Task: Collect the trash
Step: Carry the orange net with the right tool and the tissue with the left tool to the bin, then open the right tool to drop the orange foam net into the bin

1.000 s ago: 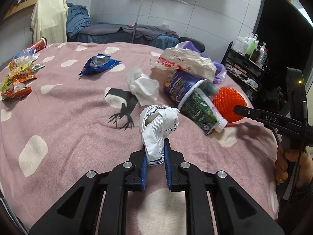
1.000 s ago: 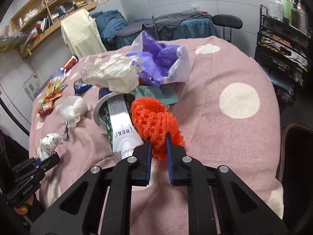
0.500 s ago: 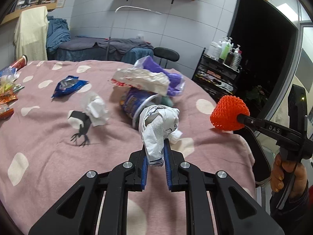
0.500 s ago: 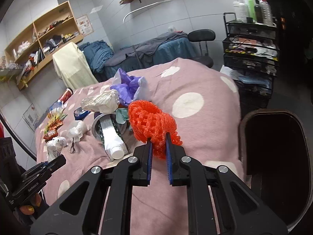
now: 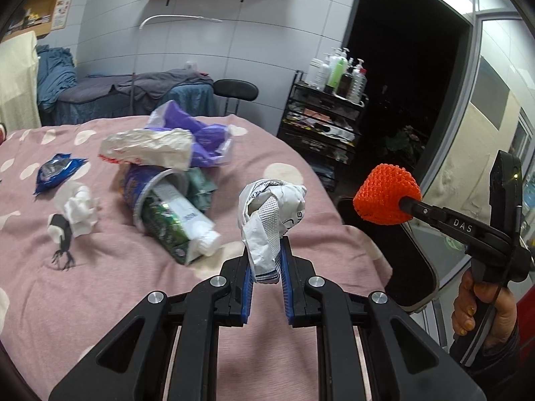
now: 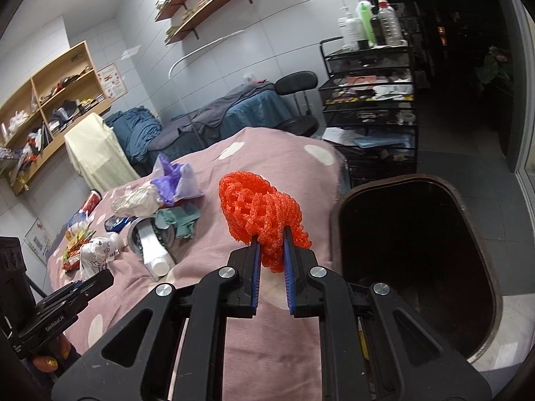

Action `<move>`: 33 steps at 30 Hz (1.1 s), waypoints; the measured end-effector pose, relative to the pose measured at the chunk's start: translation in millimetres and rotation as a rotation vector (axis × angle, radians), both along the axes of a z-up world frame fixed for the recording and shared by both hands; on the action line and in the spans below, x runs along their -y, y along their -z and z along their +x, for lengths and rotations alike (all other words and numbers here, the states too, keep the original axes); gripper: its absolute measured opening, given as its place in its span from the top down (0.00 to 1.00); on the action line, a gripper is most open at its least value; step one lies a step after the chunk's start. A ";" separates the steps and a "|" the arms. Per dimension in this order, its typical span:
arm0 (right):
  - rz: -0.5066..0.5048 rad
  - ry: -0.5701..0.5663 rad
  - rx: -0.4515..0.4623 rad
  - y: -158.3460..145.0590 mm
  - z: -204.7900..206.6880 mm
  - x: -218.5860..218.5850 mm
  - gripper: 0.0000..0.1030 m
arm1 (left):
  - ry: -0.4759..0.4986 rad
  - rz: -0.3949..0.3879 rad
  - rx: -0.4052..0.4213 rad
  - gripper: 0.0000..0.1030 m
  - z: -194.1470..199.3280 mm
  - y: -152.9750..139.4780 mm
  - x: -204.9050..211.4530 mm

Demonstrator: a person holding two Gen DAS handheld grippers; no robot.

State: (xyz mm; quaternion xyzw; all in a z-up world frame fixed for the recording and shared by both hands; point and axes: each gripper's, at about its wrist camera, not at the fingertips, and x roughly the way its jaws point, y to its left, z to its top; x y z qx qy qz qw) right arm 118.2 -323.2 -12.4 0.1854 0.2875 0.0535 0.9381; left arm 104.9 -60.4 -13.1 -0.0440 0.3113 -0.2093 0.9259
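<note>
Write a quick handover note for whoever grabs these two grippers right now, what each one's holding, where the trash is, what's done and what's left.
Left gripper: jaws shut on a crumpled white wrapper, held above the pink spotted table.
Right gripper: jaws shut on the orange foam net, held up beside the open dark bin, not yet over it.
Done: both pieces are lifted off the table. Nothing has been dropped yet.
Left: drop both in the bin, then collect the cup with the carton, the white and purple bags, the tissue, the blue packet, and the snack wrappers at the far end.
</note>
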 end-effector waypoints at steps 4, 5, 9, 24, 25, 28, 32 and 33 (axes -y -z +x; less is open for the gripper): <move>-0.004 0.058 0.000 2.7 -8.2 18.4 0.87 | 0.054 0.005 0.001 0.85 1.7 -0.4 22.6; -0.001 0.076 -0.004 4.7 -9.5 25.6 0.87 | 0.064 0.006 0.000 0.85 1.9 -0.1 26.2; 0.002 0.137 -0.024 14.1 -13.5 46.4 0.87 | 0.103 0.009 -0.003 0.85 3.8 0.8 42.3; 0.046 0.314 -0.211 78.9 2.3 105.7 0.87 | 0.209 0.012 -0.036 0.85 13.3 8.1 88.1; 0.054 0.324 -0.223 83.9 2.7 109.3 0.87 | 0.214 0.013 -0.039 0.85 13.8 8.7 90.4; 0.061 0.352 -0.251 95.9 3.5 115.9 0.87 | 0.229 0.015 -0.049 0.85 14.2 10.8 96.6; 0.079 0.365 -0.282 109.9 3.6 121.8 0.74 | 0.247 0.013 -0.066 0.85 16.3 13.7 103.9; 0.080 0.370 -0.287 111.3 3.4 122.2 0.61 | 0.250 0.014 -0.069 0.85 16.7 14.3 105.6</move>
